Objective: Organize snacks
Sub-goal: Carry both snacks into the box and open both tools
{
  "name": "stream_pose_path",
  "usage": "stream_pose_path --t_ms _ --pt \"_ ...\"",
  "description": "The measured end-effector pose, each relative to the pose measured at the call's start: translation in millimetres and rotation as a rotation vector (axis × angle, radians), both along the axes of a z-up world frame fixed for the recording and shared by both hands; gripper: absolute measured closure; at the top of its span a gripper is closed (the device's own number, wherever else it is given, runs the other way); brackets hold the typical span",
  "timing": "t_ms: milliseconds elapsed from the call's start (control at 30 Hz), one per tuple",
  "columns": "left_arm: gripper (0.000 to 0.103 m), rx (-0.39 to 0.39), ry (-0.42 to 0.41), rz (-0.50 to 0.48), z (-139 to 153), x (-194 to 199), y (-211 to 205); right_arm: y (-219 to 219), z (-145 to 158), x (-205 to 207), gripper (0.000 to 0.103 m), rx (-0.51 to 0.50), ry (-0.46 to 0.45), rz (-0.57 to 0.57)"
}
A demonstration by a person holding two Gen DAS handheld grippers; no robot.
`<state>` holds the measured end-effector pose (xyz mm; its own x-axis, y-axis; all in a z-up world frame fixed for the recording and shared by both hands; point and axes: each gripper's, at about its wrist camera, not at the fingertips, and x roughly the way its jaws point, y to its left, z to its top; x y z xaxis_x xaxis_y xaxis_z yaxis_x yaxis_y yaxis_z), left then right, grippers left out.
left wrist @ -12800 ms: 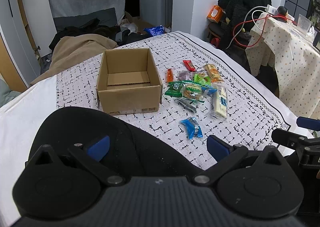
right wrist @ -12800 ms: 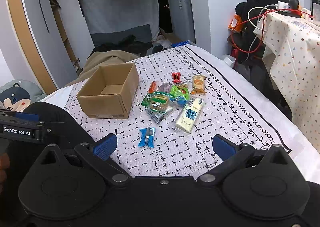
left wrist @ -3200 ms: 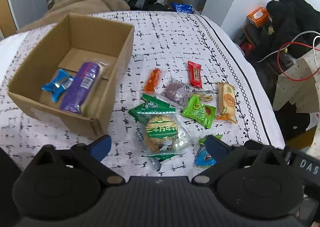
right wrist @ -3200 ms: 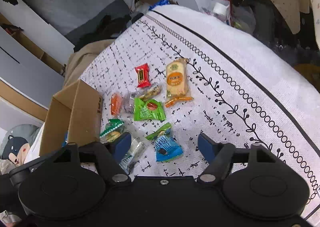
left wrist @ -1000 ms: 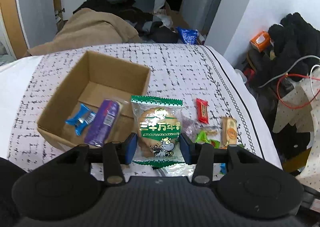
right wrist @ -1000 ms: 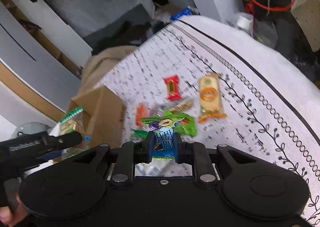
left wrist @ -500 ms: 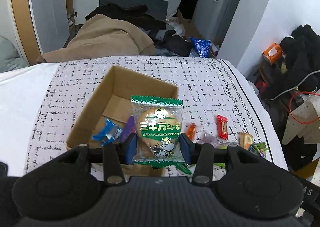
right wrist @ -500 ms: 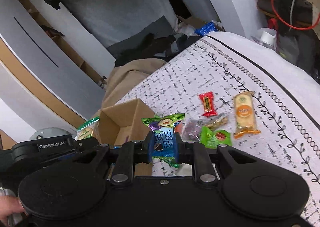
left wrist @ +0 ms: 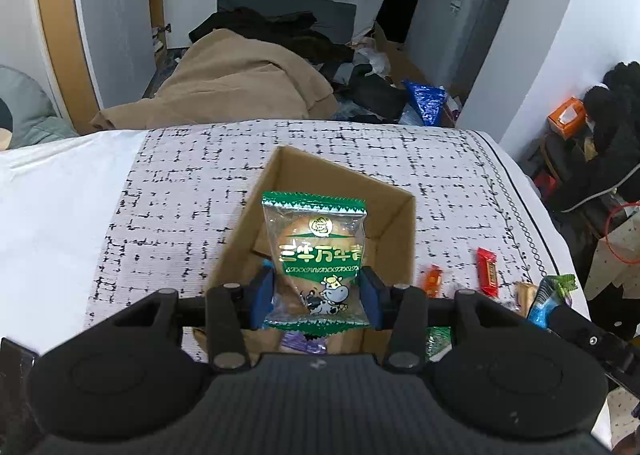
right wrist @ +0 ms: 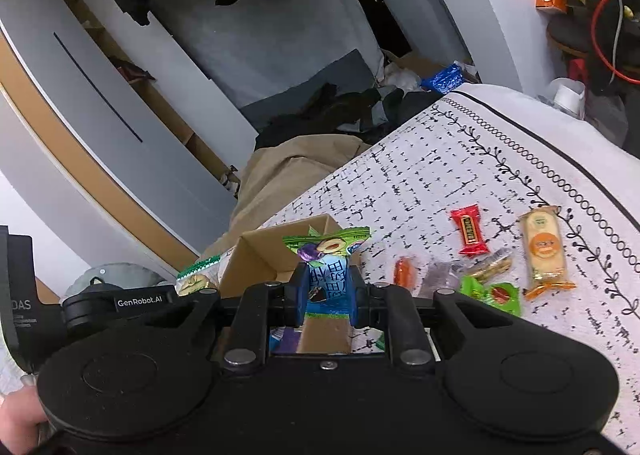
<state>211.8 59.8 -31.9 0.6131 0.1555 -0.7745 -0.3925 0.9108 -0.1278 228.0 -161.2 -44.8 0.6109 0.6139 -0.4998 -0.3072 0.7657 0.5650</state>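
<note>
Left gripper [left wrist: 316, 299] pinches a green-edged cake packet [left wrist: 315, 263] by its lower sides, long axis upright, above the open cardboard box [left wrist: 394, 223]. Right gripper [right wrist: 327, 293], jaws nearly together, clamps a blue plum-candy packet [right wrist: 328, 255] upright, green crimped end up, near the box's right side. Farther right on the patterned cloth [right wrist: 440, 167] lie a red bar [right wrist: 469, 231] and a yellow wafer [right wrist: 545, 249], both lengthwise near-to-far.
</note>
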Motion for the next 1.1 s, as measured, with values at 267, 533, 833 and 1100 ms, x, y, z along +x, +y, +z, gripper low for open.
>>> stream_pose_path --t_ms 267,533,833,1100 --pt "0.058 -0.014 -0.003 0.007 -5 5 20 30 -7 1 0.084 0.012 -0.009 0.031" --pt "0.057 -0.039 0.035 0.007 -24 7 40 66 -12 0 0.084 0.006 -0.019 0.102" --pt "0.054 -0.065 0.048 -0.034 -35 12 40 81 -20 3 0.079 -0.009 -0.005 0.114" --pt "0.031 -0.052 0.071 -0.045 -35 11 36 70 -20 5 0.047 -0.015 0.005 0.063"
